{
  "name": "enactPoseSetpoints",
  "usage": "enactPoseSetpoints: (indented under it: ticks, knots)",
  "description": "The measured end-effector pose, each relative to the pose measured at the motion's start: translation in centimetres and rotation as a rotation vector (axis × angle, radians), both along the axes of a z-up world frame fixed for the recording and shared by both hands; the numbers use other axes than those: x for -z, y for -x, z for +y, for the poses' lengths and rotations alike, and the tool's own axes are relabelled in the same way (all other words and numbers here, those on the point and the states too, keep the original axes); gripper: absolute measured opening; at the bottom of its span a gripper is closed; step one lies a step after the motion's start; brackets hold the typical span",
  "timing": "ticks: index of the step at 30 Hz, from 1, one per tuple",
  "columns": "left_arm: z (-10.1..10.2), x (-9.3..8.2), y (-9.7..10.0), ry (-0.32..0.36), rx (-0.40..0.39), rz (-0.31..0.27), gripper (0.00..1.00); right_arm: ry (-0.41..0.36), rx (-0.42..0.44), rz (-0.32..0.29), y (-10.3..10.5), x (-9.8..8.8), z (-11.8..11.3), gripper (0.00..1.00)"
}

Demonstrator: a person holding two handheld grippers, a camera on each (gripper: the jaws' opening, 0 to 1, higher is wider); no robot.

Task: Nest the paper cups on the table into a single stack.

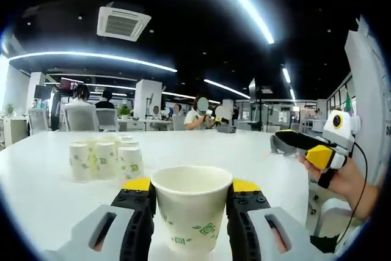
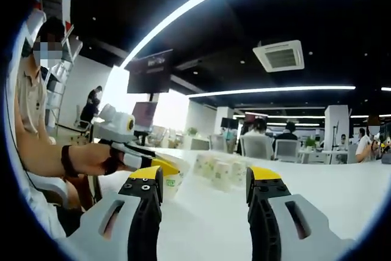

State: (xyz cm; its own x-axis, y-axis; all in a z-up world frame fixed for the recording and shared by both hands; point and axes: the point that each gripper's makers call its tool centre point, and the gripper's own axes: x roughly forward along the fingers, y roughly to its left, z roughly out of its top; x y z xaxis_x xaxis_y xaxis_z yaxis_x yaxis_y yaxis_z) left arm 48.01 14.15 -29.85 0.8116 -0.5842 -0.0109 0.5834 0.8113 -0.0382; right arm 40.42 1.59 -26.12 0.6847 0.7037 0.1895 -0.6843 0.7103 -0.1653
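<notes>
paper cup: white with small green marks, upright and open at the top, clamped between the two jaws of the left gripper in the left gripper view; its base is cut off by the bottom of the view, so i cannot tell if it touches the counter
cup cluster: several more white paper cups with green marks standing close together on the counter, beyond and to the left of the held cup in the left gripper view; in the right gripper view the same group sits between and beyond the jaw tips
counter: a broad white top that carries the cups
left gripper: jaws pressed against both sides of the paper cup, yellow pads level with its upper wall; in the right gripper view it comes in from the left, held in a hand, with part of the cup's green print just beside its yellow tip
right gripper: jaws spread wide with nothing between them, above the white counter; in the left gripper view it shows at the right edge, held in a hand, well apart from the cups
room: open office with chairs, seated people in the distance, long ceiling lights, a ceiling vent
</notes>
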Motion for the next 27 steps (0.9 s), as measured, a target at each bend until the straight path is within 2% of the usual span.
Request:
enactPoseSetpoints:
  ticks: [10, 15, 20, 27]
  knots:
    - [-0.9, 1.4, -0.1, -0.025, 0.022, 0.034, 0.49, 0.003, -0.001, 0.005, 0.0, 0.2, 0.1, 0.58]
    - [-1.7, 1.9, 0.3, -0.047, 0.039, 0.028, 0.50, 0.004, -0.006, 0.005, 0.1, 0.3, 0.3, 0.57]
    - [-1.5, 2.8, 0.4, -0.065, 0.037, 0.054, 0.51, 0.002, -0.006, 0.005, 0.1, 0.3, 0.3, 0.57]
    - [-1.0, 3.0, 0.7, -0.059, 0.031, 0.057, 0.51, 0.002, -0.009, 0.008, 0.0, 0.4, 0.4, 0.57]
